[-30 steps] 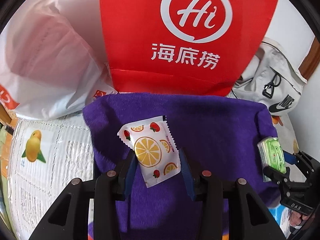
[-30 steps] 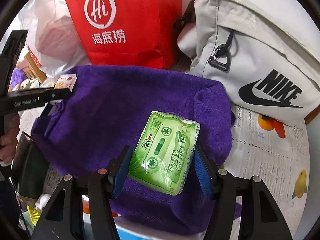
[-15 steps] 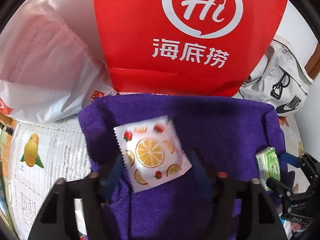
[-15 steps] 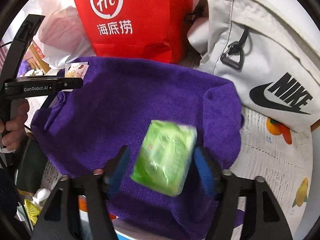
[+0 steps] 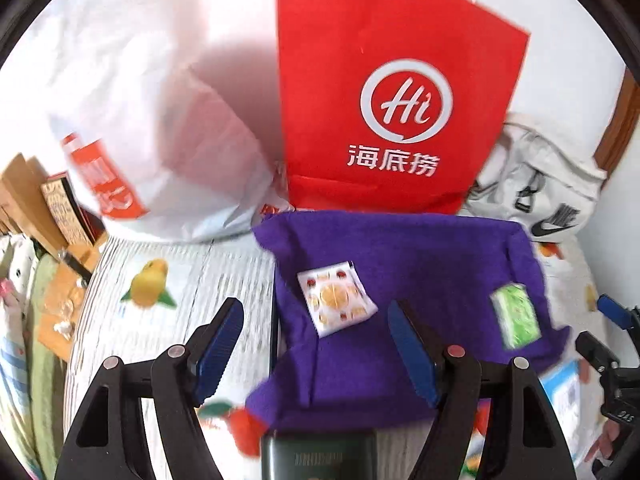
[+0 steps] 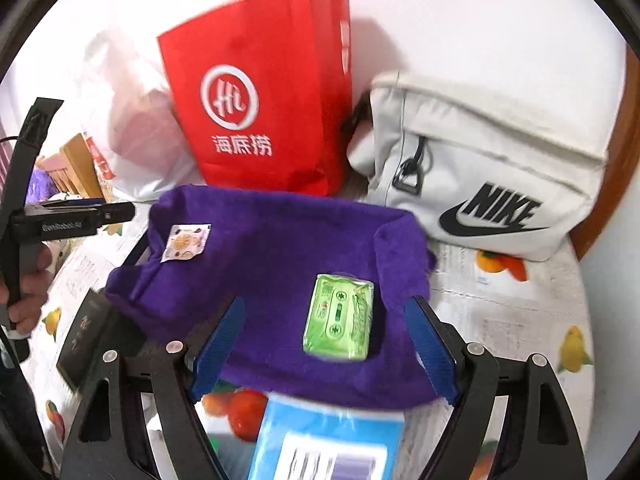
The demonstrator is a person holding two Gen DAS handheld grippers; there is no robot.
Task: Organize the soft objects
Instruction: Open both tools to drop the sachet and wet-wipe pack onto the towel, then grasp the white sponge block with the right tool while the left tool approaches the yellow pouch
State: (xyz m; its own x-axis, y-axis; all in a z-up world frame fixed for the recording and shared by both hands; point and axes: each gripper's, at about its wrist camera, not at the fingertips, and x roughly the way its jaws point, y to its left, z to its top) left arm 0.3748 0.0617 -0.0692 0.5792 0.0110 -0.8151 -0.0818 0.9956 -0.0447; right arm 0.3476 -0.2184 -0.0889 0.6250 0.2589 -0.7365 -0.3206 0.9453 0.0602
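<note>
A purple towel [image 5: 420,256] [image 6: 272,248] lies spread on the fruit-print cloth. On its left part rests a white sachet printed with orange slices [image 5: 336,300] [image 6: 185,242]. A green tissue pack [image 5: 516,316] [image 6: 340,322] lies on the towel's right part. My left gripper [image 5: 316,344] hovers open above and short of the sachet, touching nothing. My right gripper [image 6: 324,320] hangs over the green pack, its jaws opening, with the pack lying free below and no pad touching it. The left tool's body [image 6: 68,220] shows in a hand at the left edge.
Behind the towel stand a red paper bag [image 5: 392,80] [image 6: 260,112], a white plastic bag [image 5: 152,120] and a white Nike bag [image 6: 480,184]. A blue packet [image 6: 328,440] and a dark booklet [image 5: 320,456] lie at the near edge of the towel.
Both grippers have opened, let go of the sachet and the green pack, and pulled up and back. Both packs now lie on the towel.
</note>
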